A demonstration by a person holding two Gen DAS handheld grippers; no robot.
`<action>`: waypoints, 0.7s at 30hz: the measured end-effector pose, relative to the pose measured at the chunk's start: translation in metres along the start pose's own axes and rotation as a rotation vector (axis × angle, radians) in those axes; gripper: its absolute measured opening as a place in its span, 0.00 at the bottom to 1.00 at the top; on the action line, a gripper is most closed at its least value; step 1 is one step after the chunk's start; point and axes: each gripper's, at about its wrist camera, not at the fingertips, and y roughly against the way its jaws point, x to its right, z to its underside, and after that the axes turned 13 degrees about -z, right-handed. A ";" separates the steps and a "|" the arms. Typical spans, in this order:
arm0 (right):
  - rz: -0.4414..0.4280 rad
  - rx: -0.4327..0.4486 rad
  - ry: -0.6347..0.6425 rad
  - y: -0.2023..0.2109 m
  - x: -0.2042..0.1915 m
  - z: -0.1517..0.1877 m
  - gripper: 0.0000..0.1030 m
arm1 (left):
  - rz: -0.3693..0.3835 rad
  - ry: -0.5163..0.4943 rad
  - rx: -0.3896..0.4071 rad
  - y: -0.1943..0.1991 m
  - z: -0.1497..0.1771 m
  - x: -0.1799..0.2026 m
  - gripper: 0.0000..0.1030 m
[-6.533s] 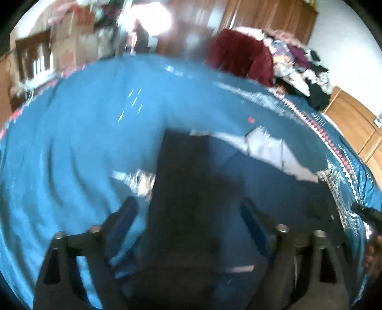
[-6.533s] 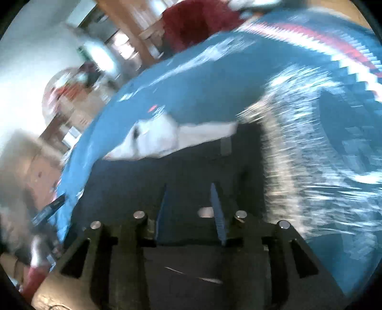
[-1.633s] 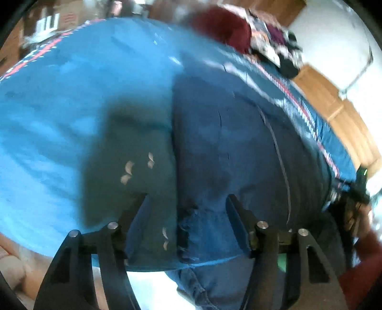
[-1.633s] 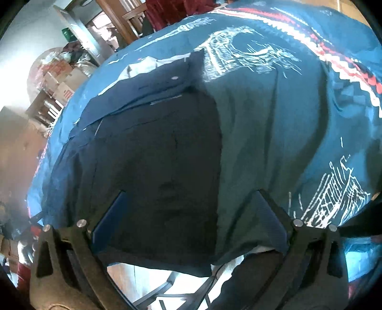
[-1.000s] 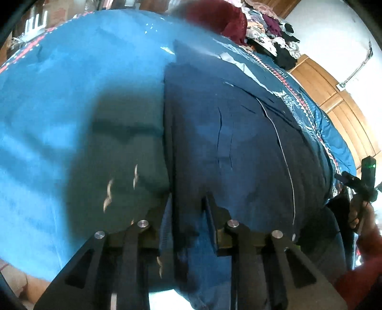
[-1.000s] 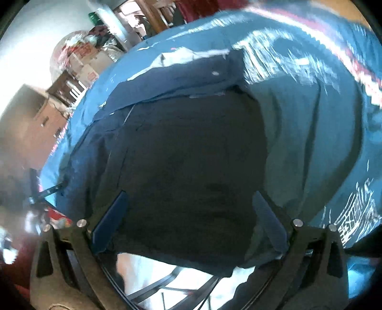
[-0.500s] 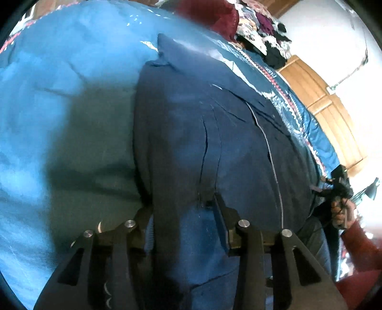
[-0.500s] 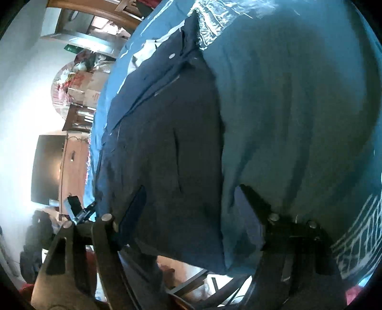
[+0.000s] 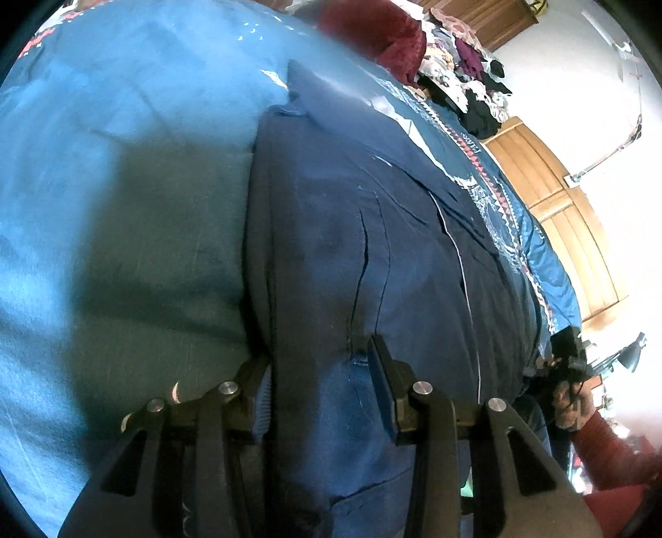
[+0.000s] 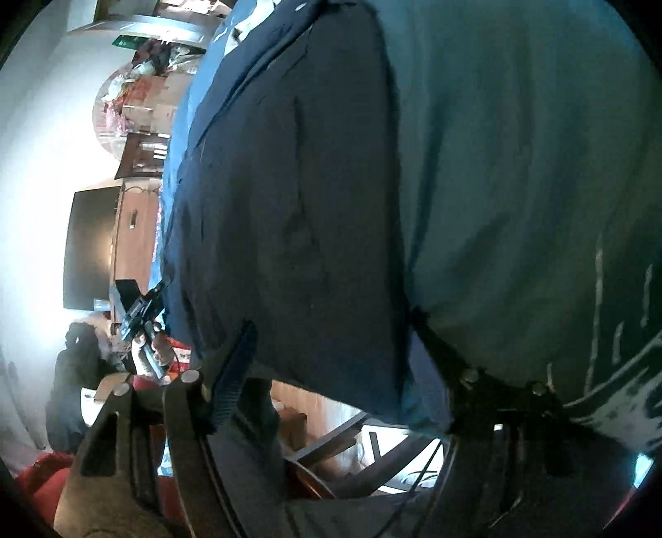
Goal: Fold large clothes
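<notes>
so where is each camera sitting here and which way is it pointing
Left wrist: sits on the left gripper, looking along its jaws up the navy shirt on the blue bedspread; the other hand shows at right.
Right wrist: sits on the right gripper, rolled sideways at the shirt's hem; jaws apart.
Shared: the shirt and the bedspread.

Garment (image 9: 372, 248) under my fingers: dark navy, thin white seam line down front, pale lining at collar. Bed cover (image 9: 103, 165): bright blue, teal where my shadow falls, border of red-and-white triangles, white line drawings. My left gripper (image 9: 320, 372): black, silver screws, blue pads. My right gripper (image 10: 331, 356): black, ribbed blue pad. Blanket (image 9: 372, 29) beyond: dark red. Cupboard doors (image 9: 558, 198): honey-brown wood. Wall: white. Sleeve (image 9: 600, 451): red.
</notes>
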 end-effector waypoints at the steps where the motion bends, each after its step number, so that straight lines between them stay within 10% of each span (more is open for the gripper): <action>1: -0.007 -0.003 0.005 -0.001 -0.001 0.001 0.69 | -0.002 -0.003 -0.001 0.000 0.000 0.000 0.41; 21: 0.088 -0.002 0.097 -0.026 -0.023 -0.007 0.49 | -0.088 -0.133 -0.026 0.008 0.009 0.010 0.33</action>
